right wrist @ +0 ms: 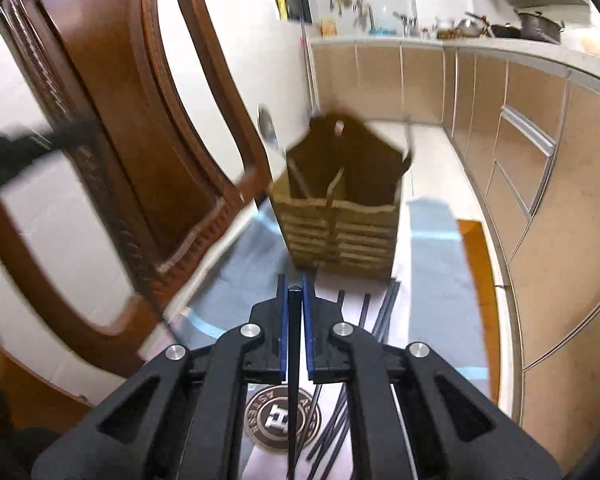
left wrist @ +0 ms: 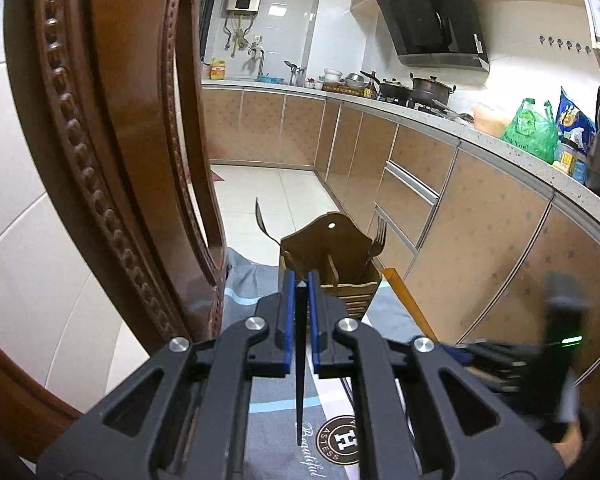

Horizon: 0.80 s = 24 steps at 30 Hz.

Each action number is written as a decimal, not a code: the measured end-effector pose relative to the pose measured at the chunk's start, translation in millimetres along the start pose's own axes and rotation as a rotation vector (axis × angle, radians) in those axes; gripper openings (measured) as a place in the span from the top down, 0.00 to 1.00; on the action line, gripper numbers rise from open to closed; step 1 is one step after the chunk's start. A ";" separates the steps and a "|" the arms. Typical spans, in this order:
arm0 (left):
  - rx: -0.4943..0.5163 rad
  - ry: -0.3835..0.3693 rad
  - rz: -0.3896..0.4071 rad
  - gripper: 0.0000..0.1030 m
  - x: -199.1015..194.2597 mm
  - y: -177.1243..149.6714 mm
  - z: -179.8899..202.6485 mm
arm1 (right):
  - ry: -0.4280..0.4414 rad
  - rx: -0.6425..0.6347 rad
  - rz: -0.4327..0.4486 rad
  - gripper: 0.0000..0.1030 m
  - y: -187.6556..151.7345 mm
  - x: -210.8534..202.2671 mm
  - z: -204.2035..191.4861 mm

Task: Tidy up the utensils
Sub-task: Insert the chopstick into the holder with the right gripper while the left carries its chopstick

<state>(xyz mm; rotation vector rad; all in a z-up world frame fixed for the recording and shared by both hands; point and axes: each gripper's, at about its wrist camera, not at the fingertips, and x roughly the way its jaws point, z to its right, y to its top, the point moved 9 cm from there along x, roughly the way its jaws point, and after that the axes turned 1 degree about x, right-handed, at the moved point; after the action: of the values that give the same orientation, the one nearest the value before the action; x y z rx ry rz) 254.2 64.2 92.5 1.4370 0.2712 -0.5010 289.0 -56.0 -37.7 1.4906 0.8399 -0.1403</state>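
Observation:
A brown slatted utensil holder [left wrist: 332, 264] stands on a grey cloth-covered table [left wrist: 276, 424]; it also shows in the right wrist view [right wrist: 340, 208]. A spoon [left wrist: 265, 224] leans out of its left side and a fork [left wrist: 378, 238] out of its right. My left gripper [left wrist: 299, 280] is shut on a black chopstick [left wrist: 301, 360], just in front of the holder. My right gripper [right wrist: 295, 286] is shut on another black chopstick [right wrist: 294, 364], a short way before the holder. Several loose black chopsticks [right wrist: 384, 312] lie on the cloth to its right.
A carved brown wooden chair back [left wrist: 112, 128] stands close on the left, also in the right wrist view [right wrist: 132, 128]. Kitchen cabinets [left wrist: 460, 208] and a cluttered counter [left wrist: 452, 114] run along the right. An orange table edge [right wrist: 476, 272] shows beside the cloth.

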 end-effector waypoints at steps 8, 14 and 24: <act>0.026 -0.005 -0.008 0.94 8.3 -1.9 18.0 | 0.009 0.004 0.122 0.93 27.1 -61.8 10.6; 0.028 -0.007 0.001 0.94 8.2 -1.2 23.9 | -0.008 -0.014 0.193 0.93 58.1 -88.5 16.4; 0.013 -0.001 0.007 0.94 7.3 0.0 17.2 | -0.022 -0.010 0.158 0.93 59.6 -71.7 26.3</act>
<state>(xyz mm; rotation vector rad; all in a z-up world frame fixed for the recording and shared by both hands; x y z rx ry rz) 258.5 46.1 91.2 1.4498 0.2620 -0.4983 282.0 -101.2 47.7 1.5370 0.7010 -0.0349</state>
